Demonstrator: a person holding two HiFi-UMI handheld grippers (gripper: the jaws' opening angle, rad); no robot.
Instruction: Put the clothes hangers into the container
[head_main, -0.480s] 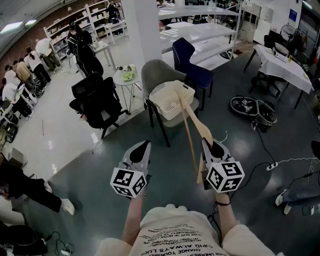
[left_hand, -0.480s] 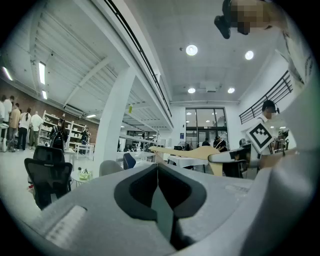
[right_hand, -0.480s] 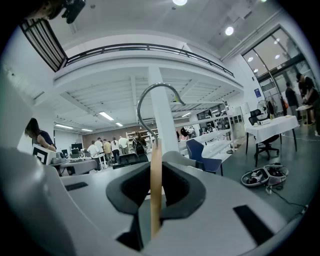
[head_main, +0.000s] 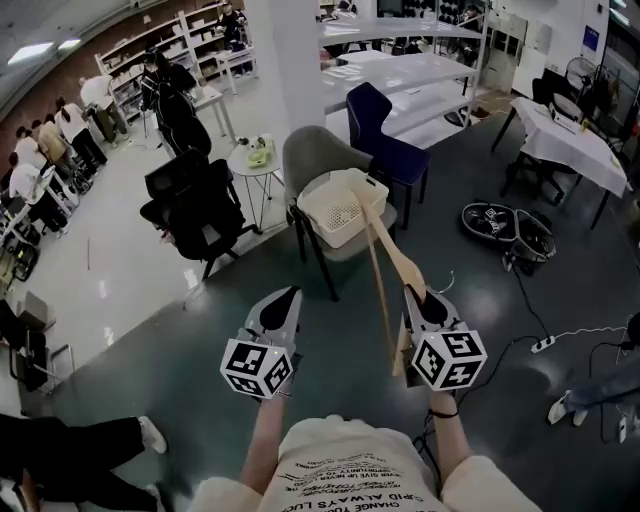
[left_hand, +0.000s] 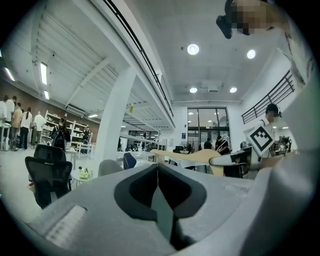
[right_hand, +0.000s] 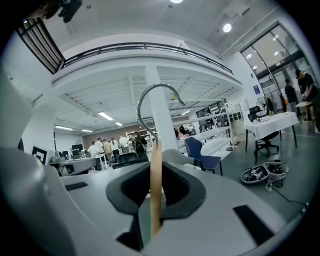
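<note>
My right gripper (head_main: 424, 294) is shut on a wooden clothes hanger (head_main: 383, 262), which reaches forward toward the cream perforated basket (head_main: 341, 205) on a grey chair. In the right gripper view the hanger (right_hand: 155, 185) stands edge-on between the jaws, its metal hook (right_hand: 150, 105) curving above. My left gripper (head_main: 281, 305) hovers to the left at the same height, shut with nothing in it. In the left gripper view the jaws meet at the centre, and the hanger (left_hand: 190, 157) shows off to the right with the right gripper's marker cube (left_hand: 261, 139).
The grey chair (head_main: 322, 155) bearing the basket stands ahead, a blue chair (head_main: 383, 125) behind it. Black office chair (head_main: 195, 205) and a small round table (head_main: 252, 158) sit left. Cables, a power strip (head_main: 546, 343) and round black gear (head_main: 506, 224) lie on the floor at right.
The view has shifted slightly; both grippers and the hanger hold about the same pose. A person's legs at lower left have moved.
</note>
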